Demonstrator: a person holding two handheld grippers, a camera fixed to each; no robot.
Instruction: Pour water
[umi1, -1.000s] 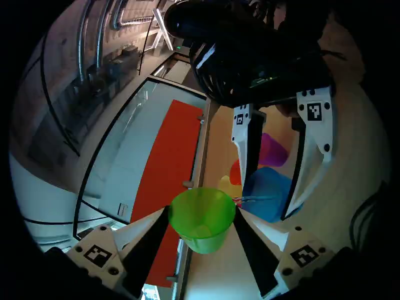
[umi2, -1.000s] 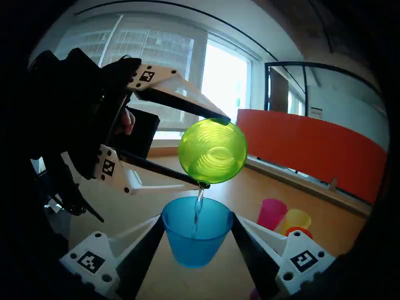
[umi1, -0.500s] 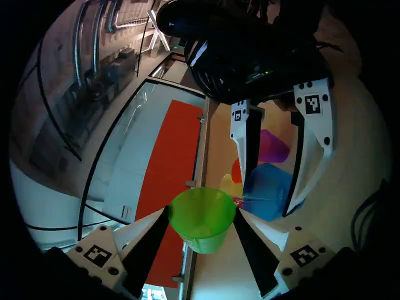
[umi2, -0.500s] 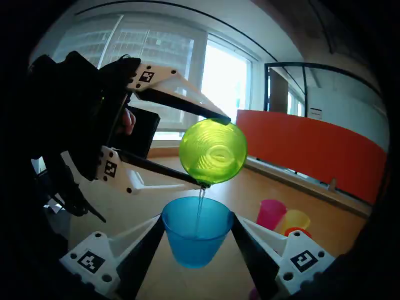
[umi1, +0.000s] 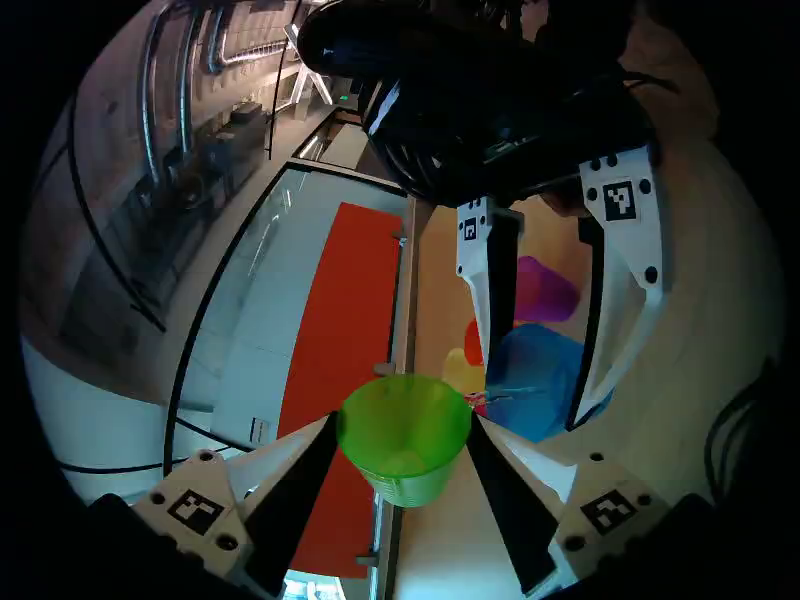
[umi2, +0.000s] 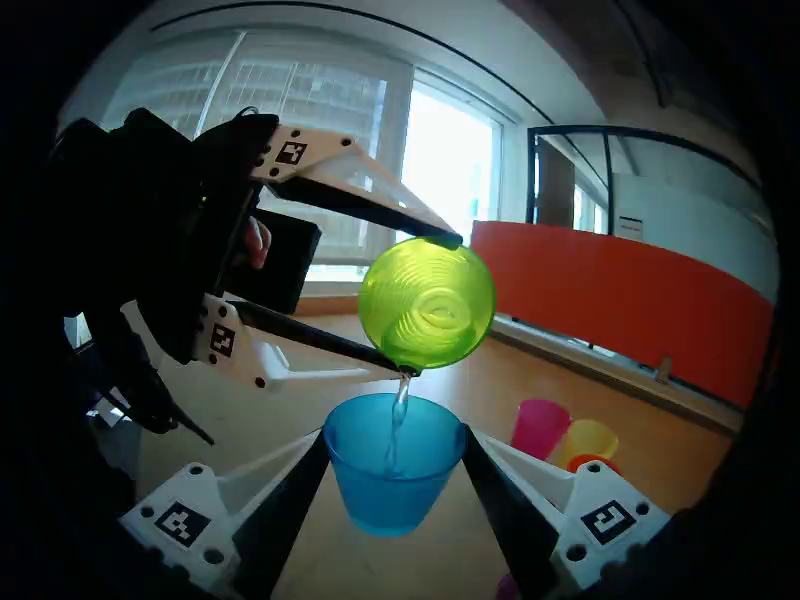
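Hardly shifted, the green cup (umi2: 427, 303) lies near-level, trickling into the blue cup (umi2: 393, 482).

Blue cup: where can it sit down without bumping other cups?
In the right gripper view, bare table lies left of the blue cup and behind it toward the window. The right is crowded: pink cup, yellow cup and red cup cluster there.

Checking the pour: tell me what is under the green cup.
The blue cup, right below the lip of the green cup, catching a water stream. The table under the blue cup is covered.
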